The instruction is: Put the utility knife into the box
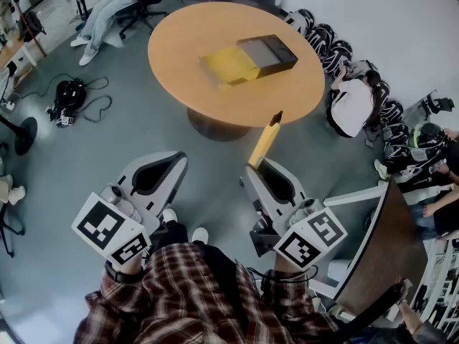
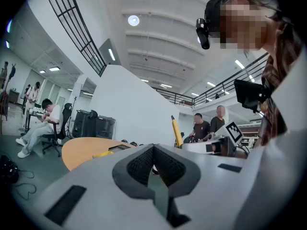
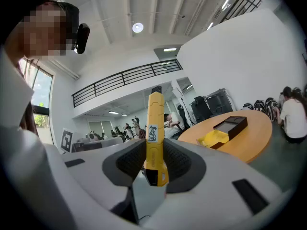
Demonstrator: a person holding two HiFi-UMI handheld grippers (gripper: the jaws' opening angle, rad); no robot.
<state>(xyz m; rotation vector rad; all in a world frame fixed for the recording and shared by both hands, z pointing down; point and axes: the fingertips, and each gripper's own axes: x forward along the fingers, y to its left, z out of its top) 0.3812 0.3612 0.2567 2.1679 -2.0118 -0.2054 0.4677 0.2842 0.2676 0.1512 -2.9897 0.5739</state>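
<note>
My right gripper is shut on a yellow utility knife, which sticks out past the jaws toward the round table. In the right gripper view the utility knife stands upright between the dark pads of the right gripper. The box lies open on the wooden table, one half yellow and one half dark. It is well ahead of both grippers and shows again as the box on the right. My left gripper is held low and shut, with nothing in it, as the left gripper also shows.
A person in white crouches at the table's right edge beside a row of dark helmets. Another person sits on a chair at the far left. A black bag with cables lies on the floor. A dark tabletop stands at lower right.
</note>
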